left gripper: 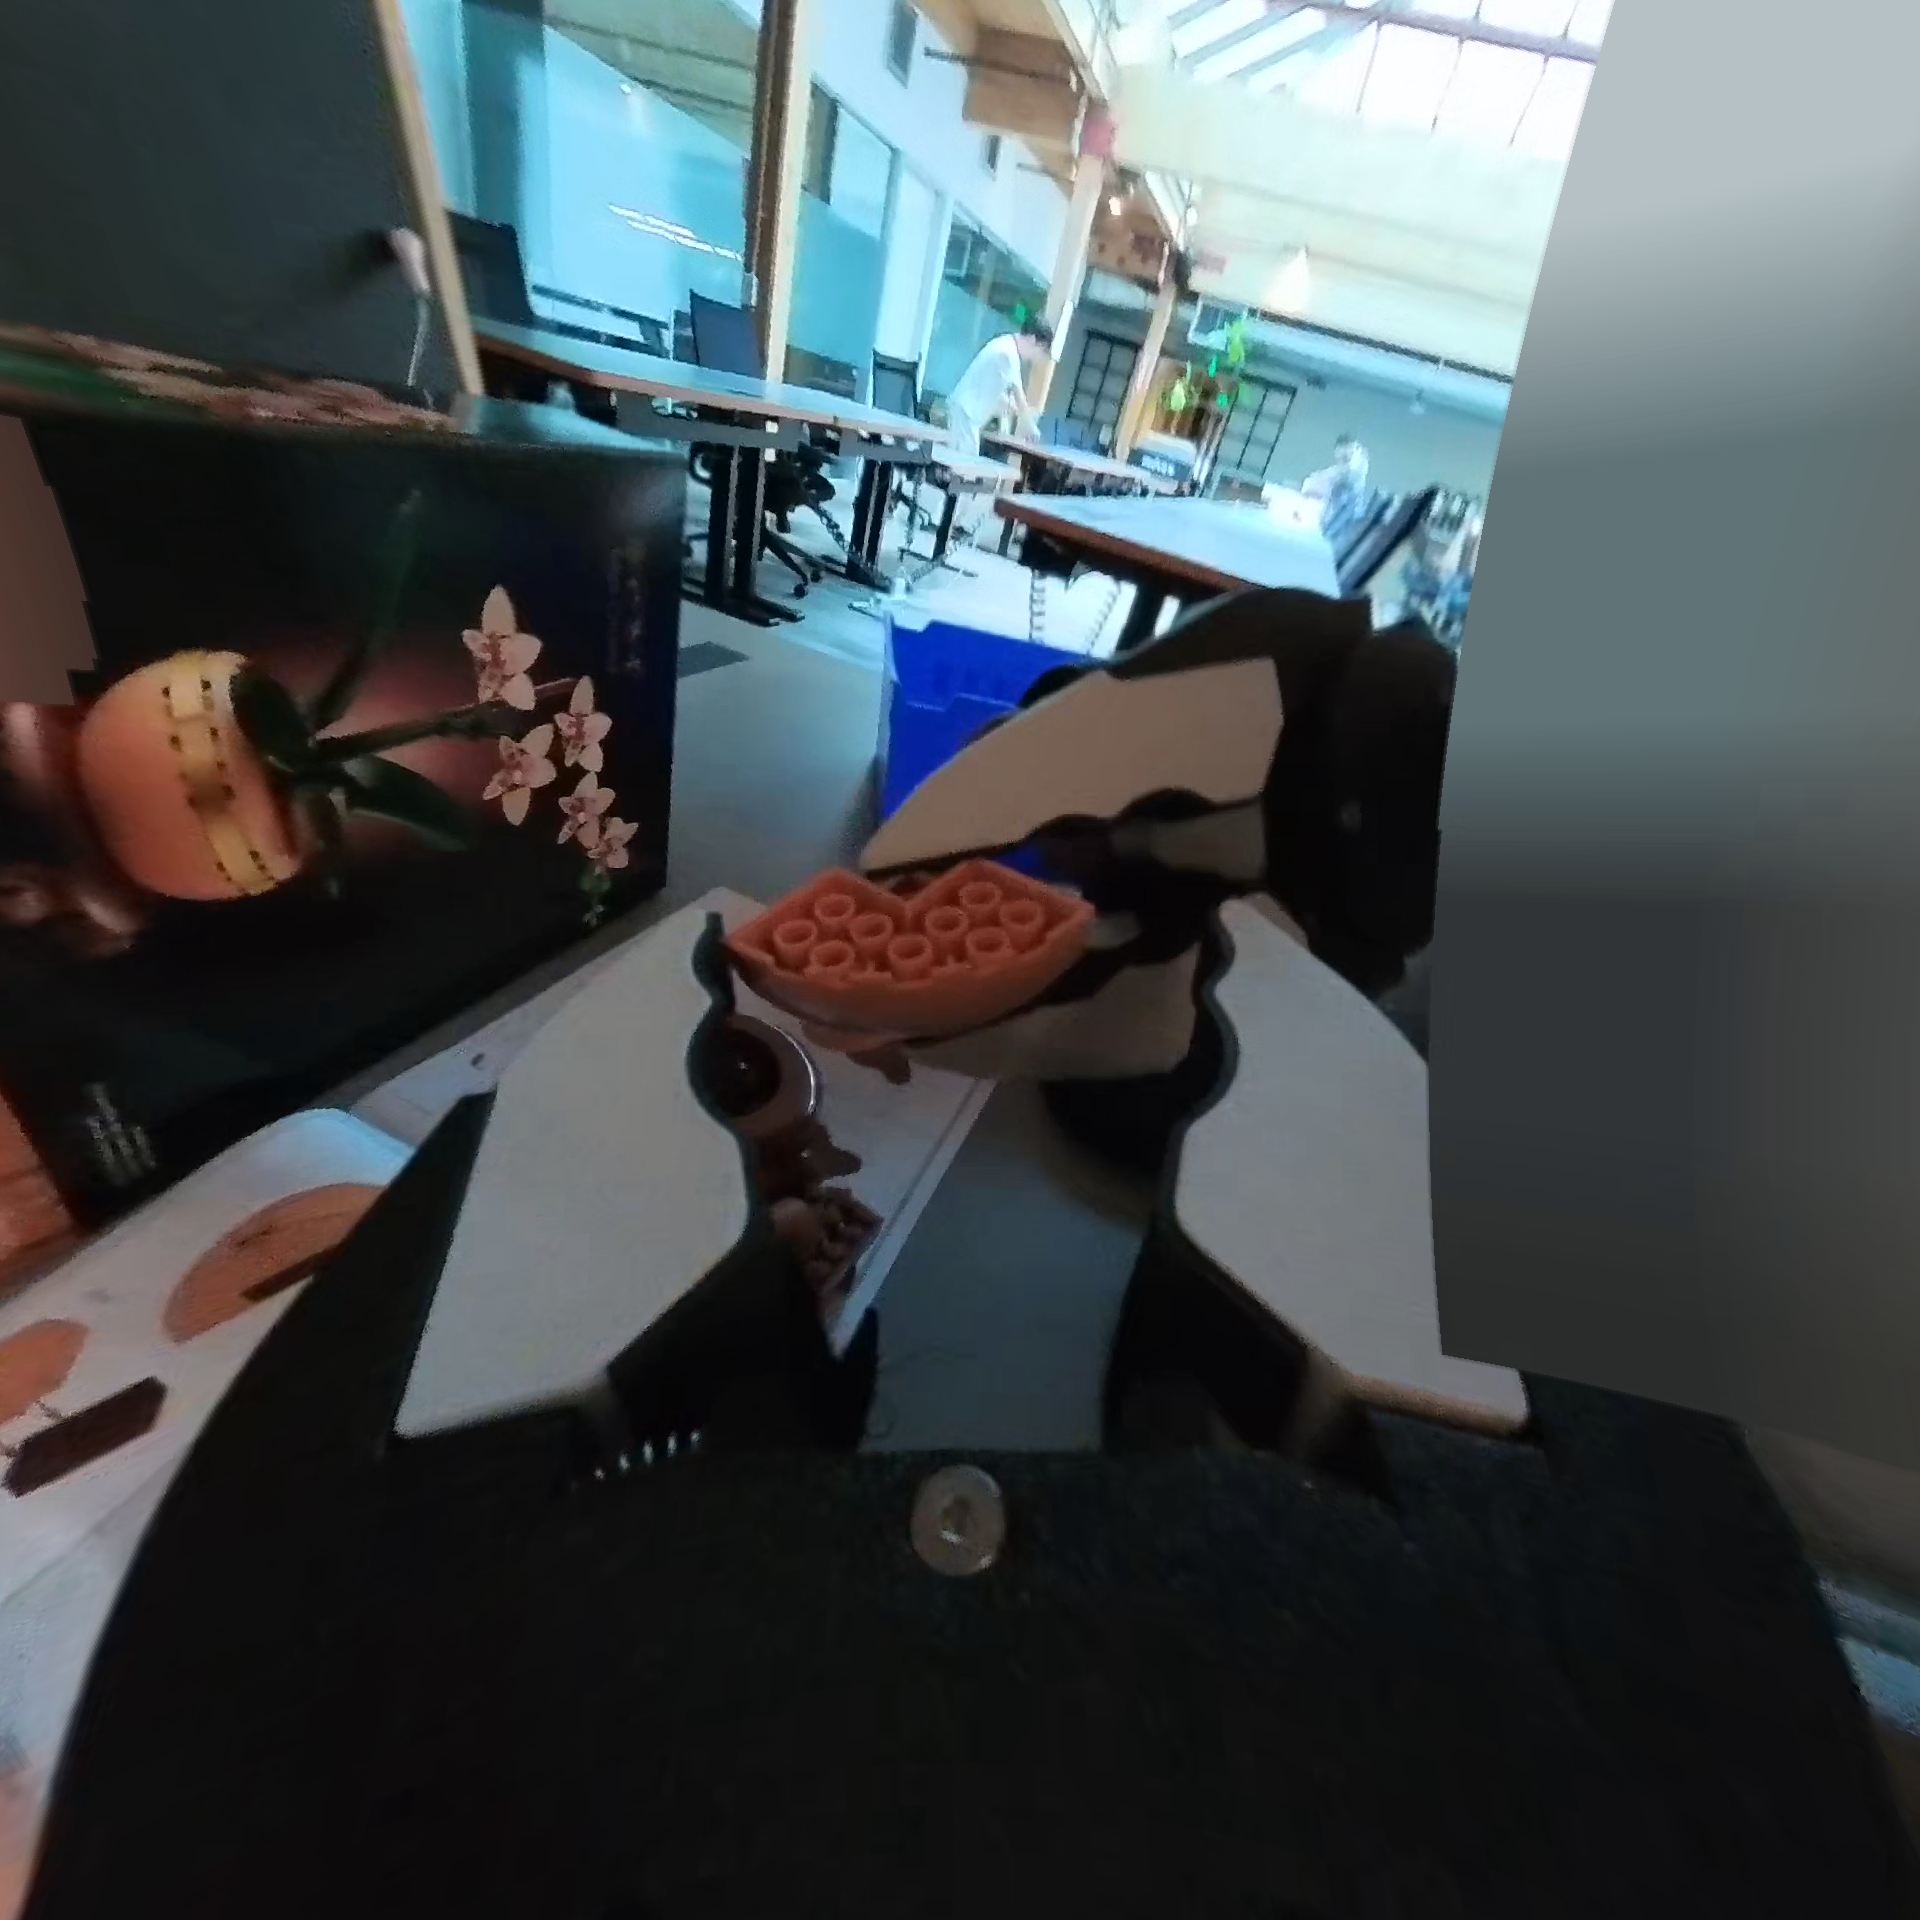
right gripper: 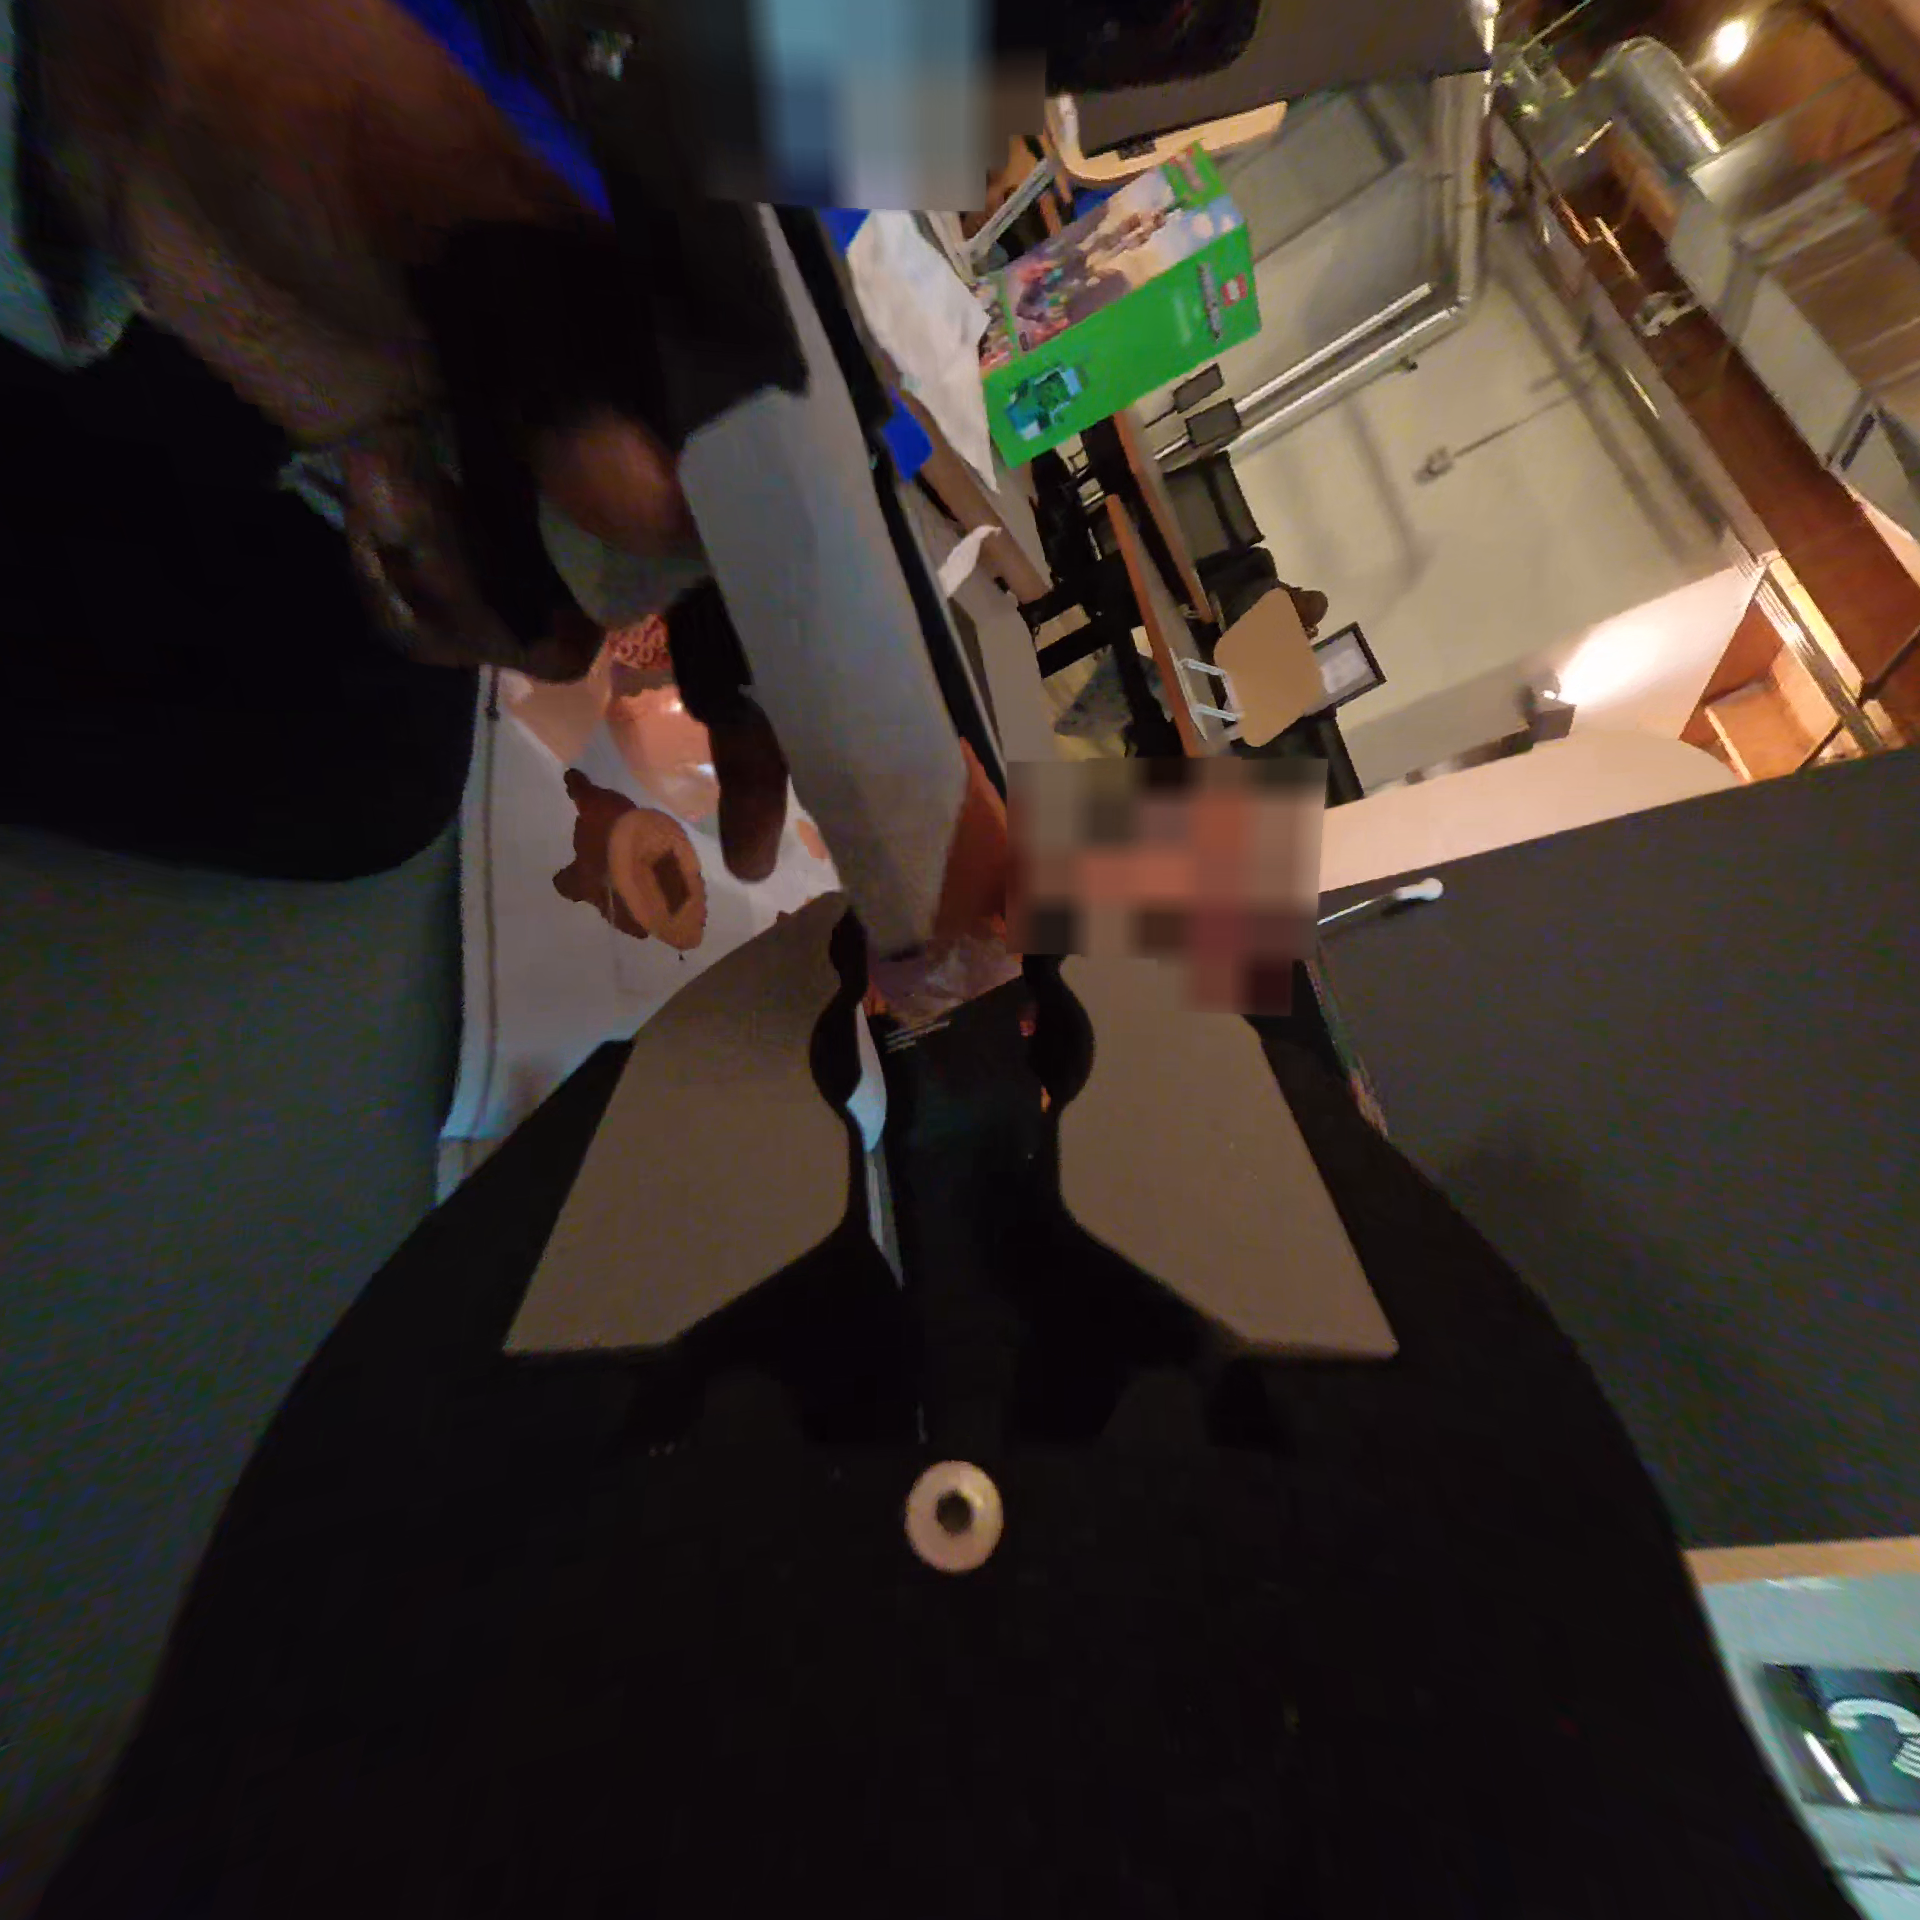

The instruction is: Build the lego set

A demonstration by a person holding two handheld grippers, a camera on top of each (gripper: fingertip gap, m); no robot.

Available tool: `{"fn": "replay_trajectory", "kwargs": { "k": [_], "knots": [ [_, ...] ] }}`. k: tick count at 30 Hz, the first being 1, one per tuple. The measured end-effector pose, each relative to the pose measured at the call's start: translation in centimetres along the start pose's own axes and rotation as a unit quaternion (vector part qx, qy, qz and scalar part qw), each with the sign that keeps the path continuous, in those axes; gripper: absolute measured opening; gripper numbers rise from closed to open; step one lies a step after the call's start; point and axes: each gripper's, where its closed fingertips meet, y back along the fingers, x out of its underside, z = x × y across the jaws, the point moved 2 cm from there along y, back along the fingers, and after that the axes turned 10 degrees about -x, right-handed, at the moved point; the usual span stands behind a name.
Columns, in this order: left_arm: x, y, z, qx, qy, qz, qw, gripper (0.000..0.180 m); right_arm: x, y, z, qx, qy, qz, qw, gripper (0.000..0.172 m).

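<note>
In the left wrist view an orange studded brick piece (left gripper: 914,945) hangs above the table. It is clamped at its right end between the two grey fingers (left gripper: 1091,758) of my right gripper, which reaches in from the right. My left gripper (left gripper: 961,966) is wide open around the piece. Its left pad (left gripper: 717,956) is right at the piece's left corner and its right finger stands clear. In the right wrist view my right gripper (right gripper: 951,997) is shut at the tips. An orange edge of the piece (right gripper: 982,844) shows just beyond them, beside the left gripper's grey finger (right gripper: 831,675).
A black box with an orchid picture (left gripper: 343,779) stands at the left. An open instruction booklet (left gripper: 208,1278) lies below, with a small metal-rimmed cup (left gripper: 753,1075) and brown pieces (left gripper: 821,1216) on it. A blue bin (left gripper: 956,707) stands behind. A green box (right gripper: 1122,312) stands on a far table.
</note>
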Motion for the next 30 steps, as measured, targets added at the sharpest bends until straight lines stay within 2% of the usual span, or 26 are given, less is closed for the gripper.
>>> {"fn": "replay_trajectory", "kwargs": {
  "k": [3, 7, 17, 20, 22, 24, 27, 28, 30],
  "knots": [
    [-0.1, 0.1, 0.4, -0.006, 0.015, -0.014, 1.0, 0.065, -0.5, 0.1, -0.1, 0.016, -0.016, -0.014, 1.0, 0.028],
    [0.1, 0.5, 0.4, -0.012, 0.0, -0.021, 1.0, 0.063, -0.7, -0.1, 0.3, 0.02, -0.02, -0.013, 1.0, 0.028],
    [3.3, 1.0, 1.2, -0.02, 0.026, 0.024, 0.999, 0.064, 0.6, -1.3, 2.9, -0.007, -0.027, 0.018, 0.999, 0.028],
    [3.4, 1.1, 1.4, -0.023, 0.029, 0.015, 0.999, 0.063, 0.5, -1.6, 3.1, -0.017, -0.047, 0.008, 0.999, 0.028],
    [3.7, 1.3, 1.6, -0.028, 0.025, 0.014, 0.999, 0.063, 0.5, -1.8, 3.6, -0.05, -0.087, -0.009, 0.995, 0.029],
    [4.0, 1.7, 1.9, -0.036, 0.024, 0.014, 0.999, 0.063, 0.9, -1.4, 4.0, -0.085, -0.153, -0.03, 0.984, 0.04],
    [4.1, 2.7, 2.5, -0.043, 0.038, -0.004, 0.998, 0.063, 2.7, 0.0, 4.3, -0.136, -0.287, -0.046, 0.947, 0.039],
    [4.0, 3.1, 2.5, -0.04, 0.042, -0.013, 0.998, 0.063, 3.7, 0.5, 4.5, -0.154, -0.339, -0.035, 0.928, 0.038],
    [3.9, 3.7, 2.4, -0.036, 0.047, -0.03, 0.998, 0.063, 5.4, 1.7, 6.1, -0.222, -0.423, -0.008, 0.879, 0.018]
  ]
}}
